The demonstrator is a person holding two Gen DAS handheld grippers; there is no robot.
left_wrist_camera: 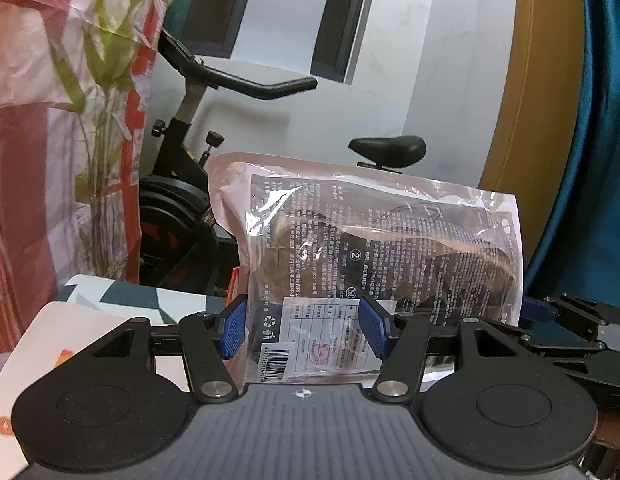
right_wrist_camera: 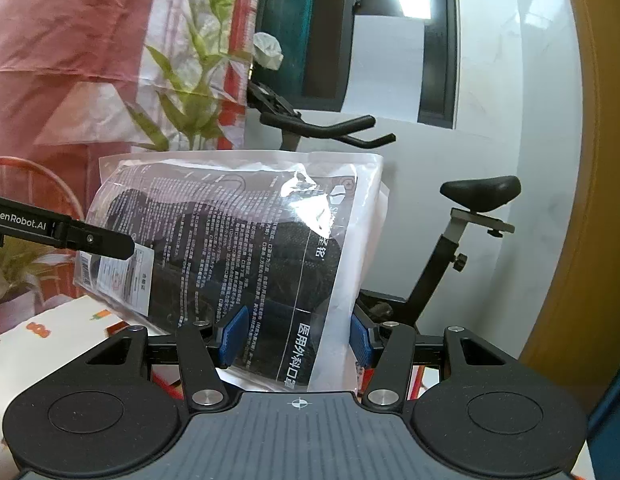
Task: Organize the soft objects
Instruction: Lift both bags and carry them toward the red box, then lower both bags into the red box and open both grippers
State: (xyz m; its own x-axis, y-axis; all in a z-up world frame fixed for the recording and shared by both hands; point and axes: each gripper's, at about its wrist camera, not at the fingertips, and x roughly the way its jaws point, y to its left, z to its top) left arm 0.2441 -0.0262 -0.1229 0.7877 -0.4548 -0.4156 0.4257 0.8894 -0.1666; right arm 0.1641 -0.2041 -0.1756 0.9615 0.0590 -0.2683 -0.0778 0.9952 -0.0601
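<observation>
Between the blue-padded fingers (left_wrist_camera: 235, 330) of the left gripper (left_wrist_camera: 304, 330) stands the lower left corner of a clear plastic bag of dark face masks printed with white text (left_wrist_camera: 370, 240), its barcode label just beside the left pad; both pads press against the film, so the left fingers are clenched on the bag. The right gripper (right_wrist_camera: 296, 338) grasps the same bag at its other lower corner, its blue fingers (right_wrist_camera: 233, 336) closing on the white-edged side with the large printed characters. The bag is held upright, lifted clear of the white surface (left_wrist_camera: 42, 344) below. A black exercise bike (right_wrist_camera: 462, 240) stands behind it, beside a green leafy plant wrapped in clear film (left_wrist_camera: 98, 92).
</observation>
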